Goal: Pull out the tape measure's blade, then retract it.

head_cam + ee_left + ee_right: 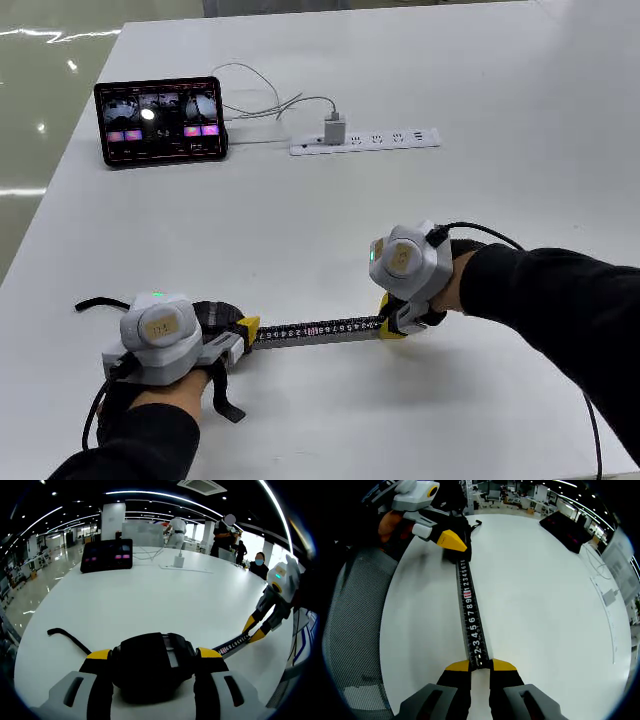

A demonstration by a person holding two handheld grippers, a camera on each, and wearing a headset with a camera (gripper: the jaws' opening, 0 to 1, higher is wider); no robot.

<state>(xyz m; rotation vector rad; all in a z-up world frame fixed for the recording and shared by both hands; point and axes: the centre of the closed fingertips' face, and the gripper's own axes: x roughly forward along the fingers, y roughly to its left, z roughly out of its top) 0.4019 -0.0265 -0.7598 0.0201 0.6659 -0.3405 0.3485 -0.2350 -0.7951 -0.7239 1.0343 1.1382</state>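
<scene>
left gripper (243, 331) jaws clamped round black tape measure (150, 666), near front edge of tabletop (420, 70) | right gripper (480, 666) jaws pinching blade (470, 615) tip | blade drawn out flat between them

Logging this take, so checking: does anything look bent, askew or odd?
Nothing stands out. The blade runs straight between the case, gripped in the left claw, and the right claw, shut on its tip.

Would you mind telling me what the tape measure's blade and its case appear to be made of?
The blade: probably thin painted metal, dark matte, with printed white numerals. The case: seemingly black plastic or rubber, smooth with a dull sheen.
</scene>
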